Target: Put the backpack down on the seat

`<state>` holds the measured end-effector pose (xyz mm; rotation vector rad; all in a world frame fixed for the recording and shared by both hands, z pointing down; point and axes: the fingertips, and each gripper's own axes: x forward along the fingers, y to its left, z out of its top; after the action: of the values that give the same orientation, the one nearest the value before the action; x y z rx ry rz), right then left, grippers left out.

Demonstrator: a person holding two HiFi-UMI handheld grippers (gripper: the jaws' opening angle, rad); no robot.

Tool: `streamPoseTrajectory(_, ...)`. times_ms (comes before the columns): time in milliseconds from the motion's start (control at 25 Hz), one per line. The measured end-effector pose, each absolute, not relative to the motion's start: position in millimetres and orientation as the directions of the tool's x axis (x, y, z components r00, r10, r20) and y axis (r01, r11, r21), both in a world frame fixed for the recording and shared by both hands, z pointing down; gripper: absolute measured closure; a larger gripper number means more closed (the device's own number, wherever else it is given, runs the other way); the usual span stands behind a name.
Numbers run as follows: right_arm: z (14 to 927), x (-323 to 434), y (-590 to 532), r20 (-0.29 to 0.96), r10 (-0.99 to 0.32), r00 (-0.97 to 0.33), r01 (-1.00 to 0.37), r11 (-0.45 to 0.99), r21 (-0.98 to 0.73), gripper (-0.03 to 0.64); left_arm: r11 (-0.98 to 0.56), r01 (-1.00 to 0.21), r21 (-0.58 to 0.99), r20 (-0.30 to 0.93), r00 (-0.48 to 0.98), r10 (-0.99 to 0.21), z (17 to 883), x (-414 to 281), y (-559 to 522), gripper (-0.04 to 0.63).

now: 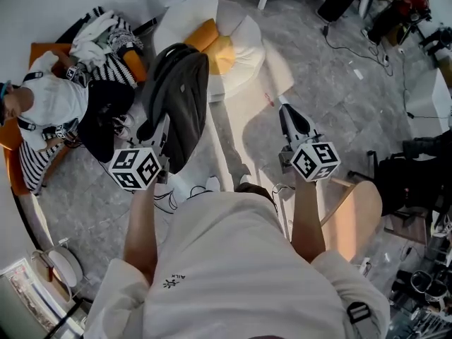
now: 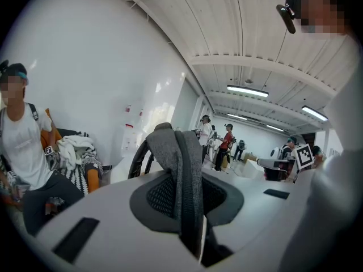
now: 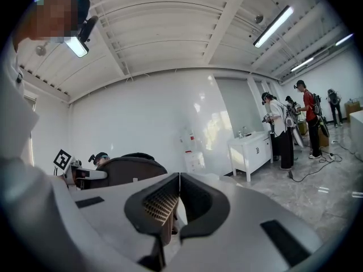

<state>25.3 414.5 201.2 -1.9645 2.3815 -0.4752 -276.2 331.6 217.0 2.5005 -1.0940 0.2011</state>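
Note:
A dark grey backpack (image 1: 176,94) hangs upright in the air from my left gripper (image 1: 164,129). The left gripper view shows that gripper (image 2: 184,180) shut on the backpack's grey strap (image 2: 180,152), which runs up between the pads. Just beyond the backpack stands a white rounded seat (image 1: 251,62) with an orange-yellow cushion (image 1: 212,44) on it. My right gripper (image 1: 288,113) is held out to the right of the backpack, apart from it. In its own view the right gripper (image 3: 180,194) is shut with nothing between the pads, and the backpack (image 3: 127,171) shows at the left.
A person (image 1: 49,101) sits on an orange sofa at the left, beside a pile of striped and white clothes (image 1: 106,34). A wooden stool (image 1: 353,217) and a black bag (image 1: 417,168) stand at the right. Cables (image 1: 353,48) lie on the grey floor. People stand at the room's far end.

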Motion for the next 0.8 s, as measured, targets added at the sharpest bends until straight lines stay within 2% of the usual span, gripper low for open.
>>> streamPoseTrajectory(800,211.4,9.9,379.2,0.193,-0.950,-0.247,-0.944,0.190,-0.271,0.592,-0.610,-0.728,0.313,0.311,0.685,-0.658,228.4,-277.9,306.3,0.522)
